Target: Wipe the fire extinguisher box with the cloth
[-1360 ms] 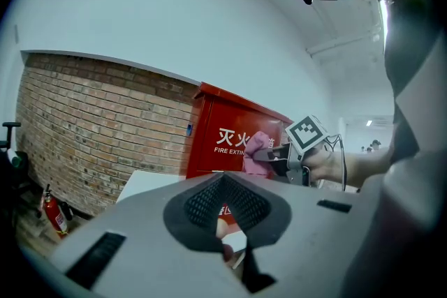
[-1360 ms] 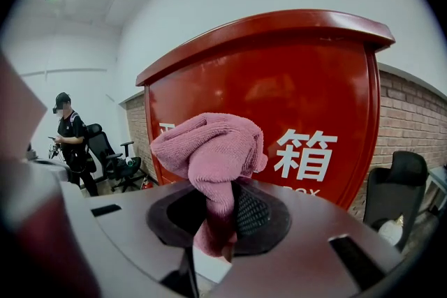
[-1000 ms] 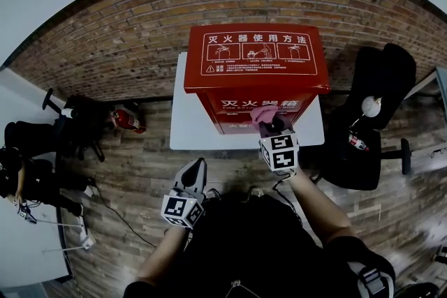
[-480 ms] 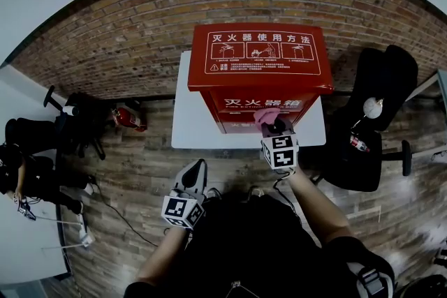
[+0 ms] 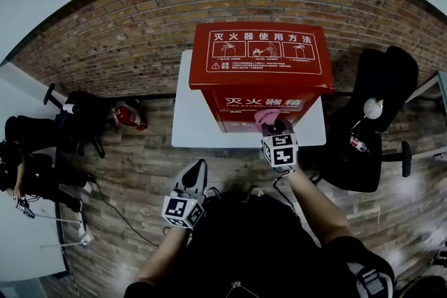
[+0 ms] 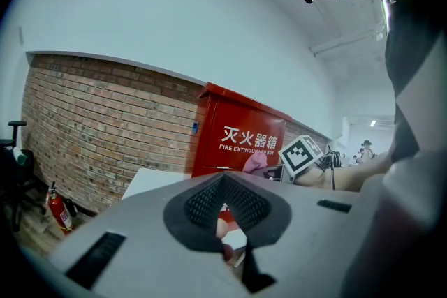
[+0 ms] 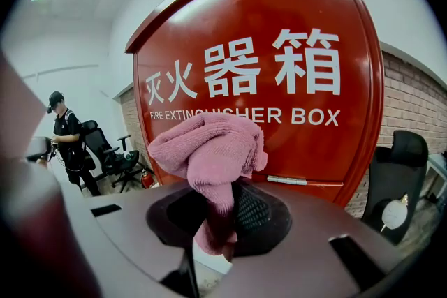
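The red fire extinguisher box (image 5: 260, 73) stands on a white platform against the brick wall. White characters and "FIRE EXTINGUISHER BOX" mark its front (image 7: 293, 80). My right gripper (image 5: 276, 125) is shut on a pink cloth (image 5: 266, 114) and holds it against the lower front of the box. In the right gripper view the bunched cloth (image 7: 209, 146) rises out of that gripper (image 7: 218, 223), just before the red panel. My left gripper (image 5: 195, 173) hangs low and nearer to me, apart from the box, shut and holding nothing (image 6: 225, 211). The left gripper view shows the box (image 6: 230, 136) and cloth (image 6: 255, 162) ahead.
The white platform (image 5: 192, 123) sticks out on both sides of the box. A small red extinguisher (image 5: 128, 120) lies on the wood floor at the left, next to a black chair (image 5: 78, 123). Another black chair (image 5: 374, 115) stands right of the box. A person (image 5: 21, 174) sits far left.
The right gripper and cloth have shifted only slightly along the box front. The left gripper has stayed where it was.
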A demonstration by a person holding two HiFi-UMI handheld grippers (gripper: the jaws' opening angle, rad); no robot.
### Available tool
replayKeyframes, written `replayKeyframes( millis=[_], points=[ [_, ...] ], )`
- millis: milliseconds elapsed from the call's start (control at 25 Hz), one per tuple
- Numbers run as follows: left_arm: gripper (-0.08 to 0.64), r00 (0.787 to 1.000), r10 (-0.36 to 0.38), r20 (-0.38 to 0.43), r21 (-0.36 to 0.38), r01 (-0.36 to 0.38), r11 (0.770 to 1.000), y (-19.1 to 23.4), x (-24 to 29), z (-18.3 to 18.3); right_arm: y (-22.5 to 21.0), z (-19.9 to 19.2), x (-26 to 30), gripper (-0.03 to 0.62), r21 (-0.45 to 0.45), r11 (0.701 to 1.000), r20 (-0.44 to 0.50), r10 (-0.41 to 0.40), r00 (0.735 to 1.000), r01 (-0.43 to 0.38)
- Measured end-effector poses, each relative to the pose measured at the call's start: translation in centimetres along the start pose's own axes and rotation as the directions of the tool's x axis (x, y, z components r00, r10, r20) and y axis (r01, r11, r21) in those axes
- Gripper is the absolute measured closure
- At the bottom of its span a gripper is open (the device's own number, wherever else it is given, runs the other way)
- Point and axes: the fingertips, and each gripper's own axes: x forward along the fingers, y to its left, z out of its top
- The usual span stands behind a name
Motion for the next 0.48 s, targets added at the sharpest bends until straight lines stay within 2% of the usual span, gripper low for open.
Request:
replayKeyframes(
  millis=[480],
  points=[
    [0.537, 1.0, 0.013, 0.005, -0.003, -0.013, 1.0, 0.0, -0.4, 0.2, -0.5, -2.7, 1.1, 0.506, 0.018, 1.0, -0.063, -0.004, 0.998, 0.006]
  ],
)
